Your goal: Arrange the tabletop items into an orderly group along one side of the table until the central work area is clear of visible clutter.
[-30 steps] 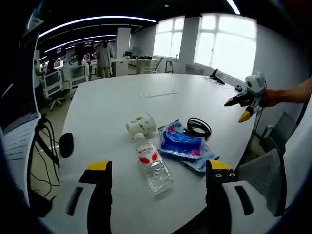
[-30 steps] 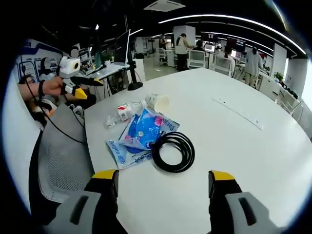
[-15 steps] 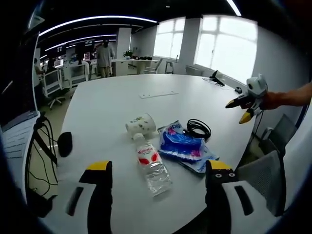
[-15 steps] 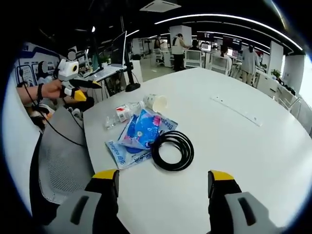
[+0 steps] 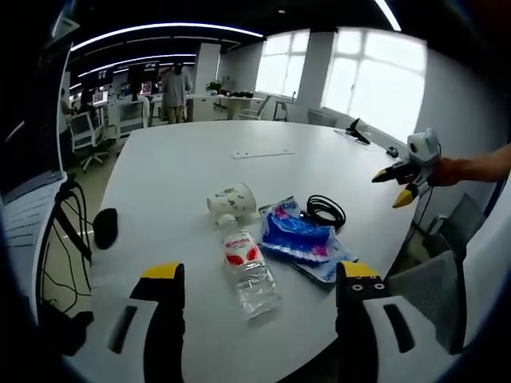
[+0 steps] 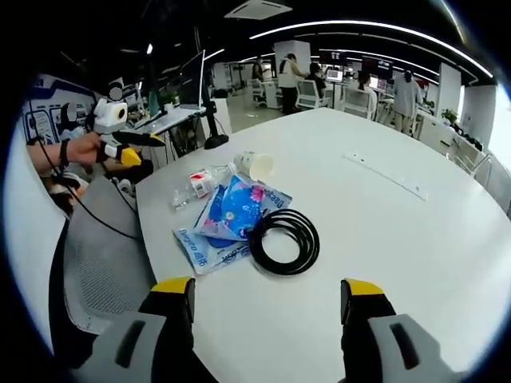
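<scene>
Little differs from a second ago: both views have drifted slightly, and the clutter lies where it lay. The left hand-held gripper [image 5: 259,283] and right hand-held gripper [image 6: 263,295] both hover with jaws wide apart, holding nothing. On the white round desk [image 5: 184,171], a clear crinkled plastic bottle [image 5: 246,267] lies on its side, a tipped paper cup [image 5: 230,200] at its 12 o'clock, glossy blue packets [image 5: 299,235] beside it and a black cable coil [image 6: 283,242] touching the packets.

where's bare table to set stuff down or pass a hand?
Bare table runs beyond the black cable coil, out to the thin strip. Crowded near the edge: paper cup, water bottle, blue packets and the coil lie bunched together.
</scene>
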